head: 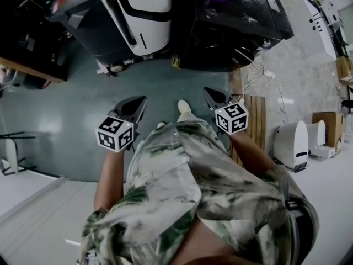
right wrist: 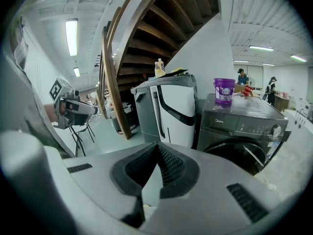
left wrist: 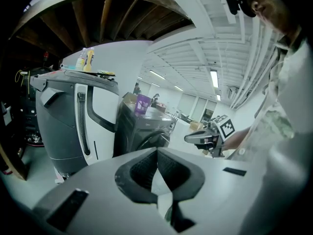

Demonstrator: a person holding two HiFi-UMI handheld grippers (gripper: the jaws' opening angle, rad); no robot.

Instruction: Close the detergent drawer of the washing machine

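Dark grey front-loading washing machine (right wrist: 244, 136): standing on the grey-green floor (head: 60, 126), directly beside a taller white and grey upright appliance (right wrist: 173, 109). Detergent drawer (right wrist: 218, 124): at the upper left corner of the machine's face, left of the control panel with its round dial. Seen in the right gripper view as lying in line with that panel; too far off for a finer reading. Purple tub with a printed label (right wrist: 224, 91): upright on the left part of the machine's top. Yellow and white bottles (right wrist: 159, 67): upright on top of the white and grey appliance. Brown wooden staircase (right wrist: 142, 38): rising behind both units.

Left gripper (left wrist: 157, 152): fingers (left wrist: 139, 173) clenched, ribbed pads meeting at the tips, nothing held. Aimed towards the two units and slightly downward, well apart from the washing machine.

Right gripper (right wrist: 156, 146): fingers clenched in the same way, tips together, nothing held. Likewise aimed at the units, well apart from the drawer.

In the head view: both grippers held out in front of a person in a camouflage-pattern garment (head: 182, 192), side by side but apart, each with its marker cube (head: 116, 132) towards the camera. One light shoe (head: 183, 106) on the floor between them. Slatted wooden board (head: 258, 120) on the floor just right of the right gripper; cardboard box (head: 327, 127) and white rounded devices (head: 290, 142) further right.
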